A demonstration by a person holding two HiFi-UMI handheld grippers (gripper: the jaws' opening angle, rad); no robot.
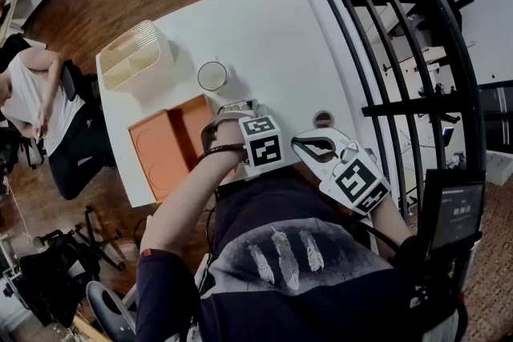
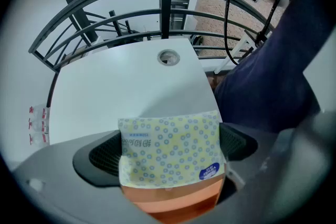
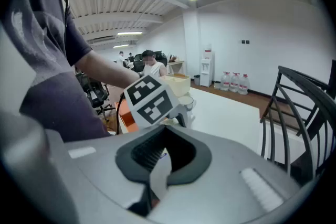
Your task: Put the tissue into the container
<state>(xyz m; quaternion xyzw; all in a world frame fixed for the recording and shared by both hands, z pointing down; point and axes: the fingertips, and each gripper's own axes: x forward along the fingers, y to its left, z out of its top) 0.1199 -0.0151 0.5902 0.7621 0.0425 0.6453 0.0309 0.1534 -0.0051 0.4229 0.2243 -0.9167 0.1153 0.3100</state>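
Observation:
The tissue pack (image 2: 168, 147), yellow with small blue rings, fills the gap between my left gripper's (image 2: 169, 153) jaws, which stand wide and press on its two sides. In the head view the left gripper (image 1: 232, 110) hangs over the near right corner of an orange tray (image 1: 164, 146). The container, a cream slatted basket (image 1: 136, 52), stands at the table's far left corner, well apart from the gripper. My right gripper (image 1: 298, 142) hovers just right of the left one, shut with nothing in it; in its own view the right gripper (image 3: 167, 147) looks toward the left gripper's marker cube.
A round glass (image 1: 212, 76) stands on the white table (image 1: 264, 28) between the tray and the basket. A cable hole (image 1: 323, 119) sits near the right edge. A black railing (image 1: 385, 52) runs along the right. A person (image 1: 36, 104) sits left of the table.

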